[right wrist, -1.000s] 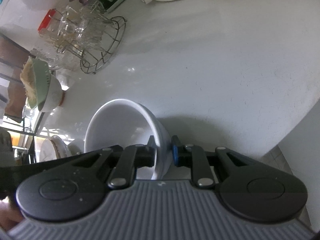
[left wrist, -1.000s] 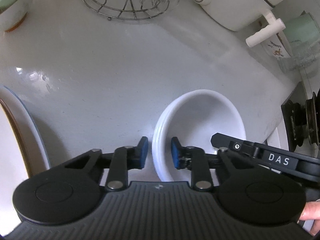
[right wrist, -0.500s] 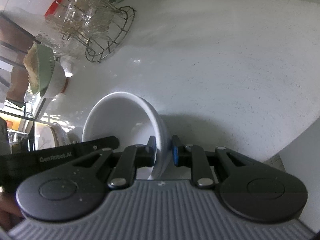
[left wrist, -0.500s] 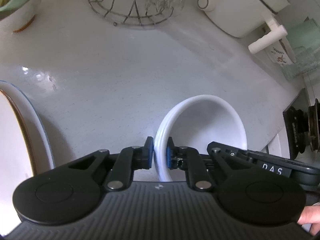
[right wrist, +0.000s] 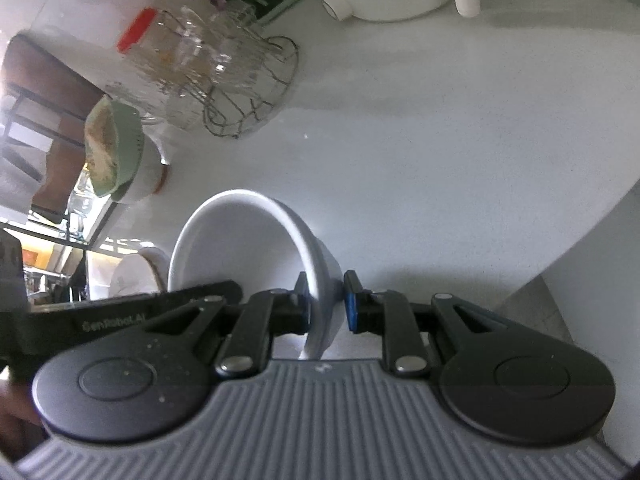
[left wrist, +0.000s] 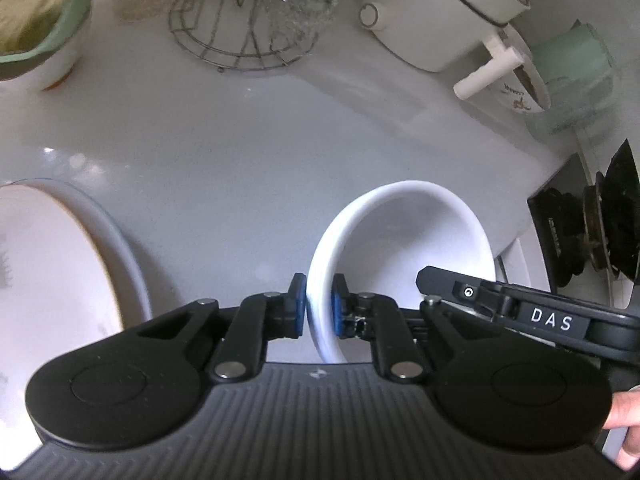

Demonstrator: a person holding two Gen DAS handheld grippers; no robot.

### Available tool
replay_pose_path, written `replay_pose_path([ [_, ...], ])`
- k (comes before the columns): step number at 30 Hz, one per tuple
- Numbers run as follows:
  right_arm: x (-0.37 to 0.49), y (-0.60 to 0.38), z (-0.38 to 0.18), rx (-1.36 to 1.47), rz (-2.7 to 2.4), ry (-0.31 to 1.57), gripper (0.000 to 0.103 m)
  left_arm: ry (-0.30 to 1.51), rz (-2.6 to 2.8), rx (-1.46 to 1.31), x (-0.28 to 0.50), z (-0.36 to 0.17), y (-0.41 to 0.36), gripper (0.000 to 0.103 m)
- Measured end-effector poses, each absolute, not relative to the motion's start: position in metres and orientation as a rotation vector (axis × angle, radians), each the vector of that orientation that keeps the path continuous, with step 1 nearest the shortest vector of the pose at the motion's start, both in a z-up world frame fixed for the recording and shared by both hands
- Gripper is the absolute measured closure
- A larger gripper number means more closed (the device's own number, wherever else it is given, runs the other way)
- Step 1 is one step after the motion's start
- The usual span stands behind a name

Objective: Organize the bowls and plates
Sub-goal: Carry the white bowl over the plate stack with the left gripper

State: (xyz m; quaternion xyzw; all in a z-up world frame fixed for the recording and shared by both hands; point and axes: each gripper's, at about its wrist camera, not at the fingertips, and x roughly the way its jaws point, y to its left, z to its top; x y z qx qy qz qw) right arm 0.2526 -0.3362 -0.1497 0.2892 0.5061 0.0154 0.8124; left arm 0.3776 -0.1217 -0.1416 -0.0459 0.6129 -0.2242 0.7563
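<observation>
White bowl – glossy glazed ceramic, smooth. Worktop – pale, smooth, semi-gloss, faint speckle in the right wrist view. Left tongs: matt black plastic, ribbed body, blue rubbery pads, bright metal rivets. Right tongs: same, grey ribbed body. Wire rack at 12 o'clock: thin bare metal, clear glass on it. Plate at 9 o'clock: glossy ceramic.
</observation>
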Motion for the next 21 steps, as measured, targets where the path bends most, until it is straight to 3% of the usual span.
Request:
replay_pose_path([
  [10, 0.256, -0.295, -0.115, 0.585, 0.071, 1.073, 0.083, 1.277, -0.460, -0.096, 0.370, -0.096, -0.080, 0.088],
  [21, 0.270, -0.233, -0.101, 0.492, 0.164, 1.081, 0.083, 1.239, -0.390, -0.204, 0.361, -0.083, 0.001, 0.088],
])
